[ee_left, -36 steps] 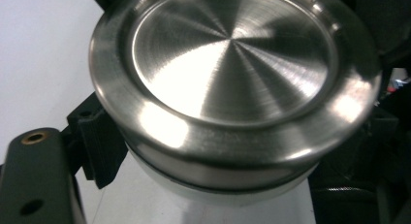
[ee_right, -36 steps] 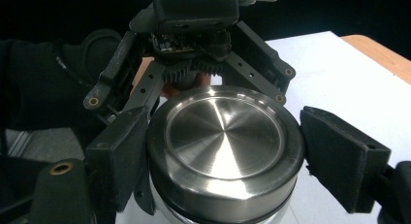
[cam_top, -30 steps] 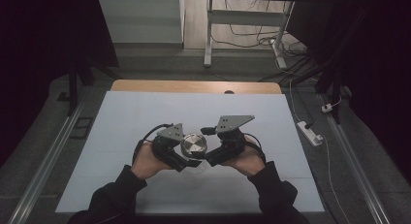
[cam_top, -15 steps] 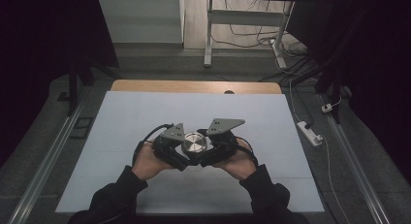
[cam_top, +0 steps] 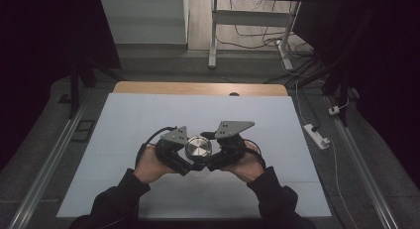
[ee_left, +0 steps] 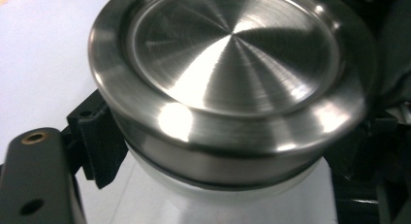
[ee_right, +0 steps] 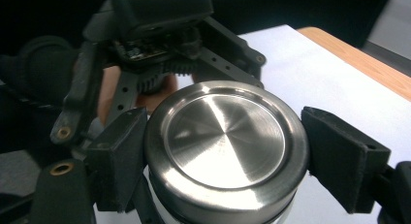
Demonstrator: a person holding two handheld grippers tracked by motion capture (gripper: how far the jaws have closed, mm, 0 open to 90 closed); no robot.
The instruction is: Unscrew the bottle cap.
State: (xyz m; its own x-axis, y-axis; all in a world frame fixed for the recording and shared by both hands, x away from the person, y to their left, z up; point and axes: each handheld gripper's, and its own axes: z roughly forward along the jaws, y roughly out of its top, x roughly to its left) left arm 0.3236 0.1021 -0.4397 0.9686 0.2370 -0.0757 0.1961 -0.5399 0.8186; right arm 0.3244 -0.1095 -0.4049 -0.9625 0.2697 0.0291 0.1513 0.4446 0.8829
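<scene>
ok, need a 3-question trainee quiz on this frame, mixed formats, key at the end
1. True or false: the steel lid sits on a white container.
2. Multiple choice. In the right gripper view, the right claw has its jaws: A) wide open above the lid; B) one on each side of the lid's rim; C) flat on the table.
3. Fill in: the left claw is closed on the container's ____ body, below the lid.

Key: 1 true; 2 B; 3 white
</scene>
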